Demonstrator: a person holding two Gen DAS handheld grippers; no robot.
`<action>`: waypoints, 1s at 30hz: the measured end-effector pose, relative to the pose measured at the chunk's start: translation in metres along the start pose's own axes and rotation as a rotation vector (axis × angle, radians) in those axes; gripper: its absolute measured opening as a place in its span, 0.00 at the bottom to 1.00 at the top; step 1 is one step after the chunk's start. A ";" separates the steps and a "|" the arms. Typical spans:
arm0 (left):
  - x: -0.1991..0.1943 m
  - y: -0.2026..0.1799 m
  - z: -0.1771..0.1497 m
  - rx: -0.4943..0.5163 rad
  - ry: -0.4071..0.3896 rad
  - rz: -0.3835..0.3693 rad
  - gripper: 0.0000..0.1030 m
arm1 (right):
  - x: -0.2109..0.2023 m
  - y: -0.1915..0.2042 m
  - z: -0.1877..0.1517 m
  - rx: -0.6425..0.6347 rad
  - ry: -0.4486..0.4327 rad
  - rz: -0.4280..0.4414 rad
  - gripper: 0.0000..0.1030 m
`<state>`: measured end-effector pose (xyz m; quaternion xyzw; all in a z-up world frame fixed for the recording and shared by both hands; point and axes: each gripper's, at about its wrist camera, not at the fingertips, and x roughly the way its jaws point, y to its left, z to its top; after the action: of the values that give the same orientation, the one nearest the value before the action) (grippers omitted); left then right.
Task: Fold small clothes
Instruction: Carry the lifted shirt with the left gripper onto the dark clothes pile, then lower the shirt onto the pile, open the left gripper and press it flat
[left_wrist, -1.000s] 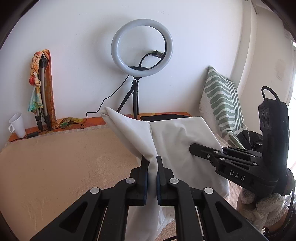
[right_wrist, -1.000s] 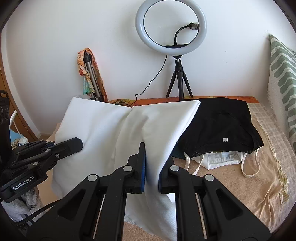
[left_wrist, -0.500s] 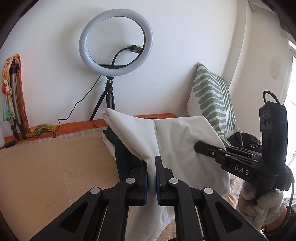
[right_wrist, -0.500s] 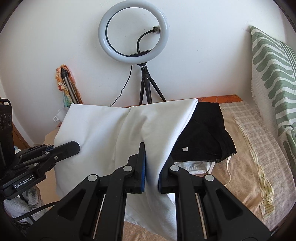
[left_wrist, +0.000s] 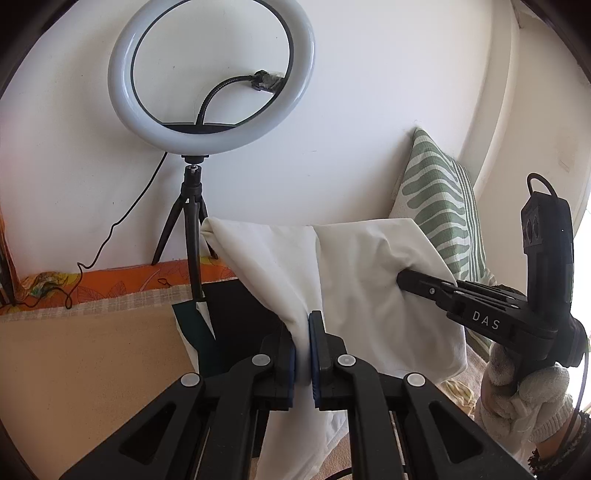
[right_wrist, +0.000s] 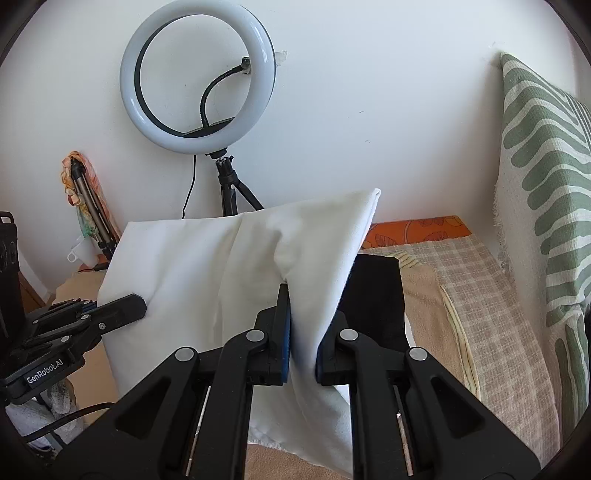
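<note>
white cloth (left_wrist: 354, 291) taut between both grippers

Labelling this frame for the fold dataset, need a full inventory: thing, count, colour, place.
white cloth: 1, white, held up off the bed between both grippers
black garment: 1, black, lying on the bed behind the cloth
bed cover: 1, beige check, under everything
ring light: 1, white on a black tripod, at the wall
cushion: 1, green and white, leaning at the right
mug: 1, white, far left
folded tripod: 1, grey, with a colourful scarf, left wall
left gripper: 1, black, shut on the cloth
right gripper: 1, black, shut on the cloth
gloved hand: 1, white, holding the right gripper
</note>
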<state>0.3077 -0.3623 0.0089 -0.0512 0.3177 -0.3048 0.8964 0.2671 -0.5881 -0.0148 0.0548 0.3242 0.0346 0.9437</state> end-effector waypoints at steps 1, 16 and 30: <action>0.006 0.001 0.002 0.000 0.001 0.002 0.03 | 0.007 -0.003 0.004 -0.001 0.003 0.000 0.10; 0.060 0.026 0.005 0.023 0.026 0.147 0.03 | 0.082 -0.040 0.010 -0.005 0.102 -0.106 0.17; 0.036 0.022 0.001 0.040 0.015 0.179 0.21 | 0.055 -0.051 0.012 0.019 0.059 -0.185 0.36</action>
<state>0.3413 -0.3657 -0.0162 -0.0027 0.3216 -0.2301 0.9185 0.3194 -0.6345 -0.0453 0.0325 0.3557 -0.0543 0.9325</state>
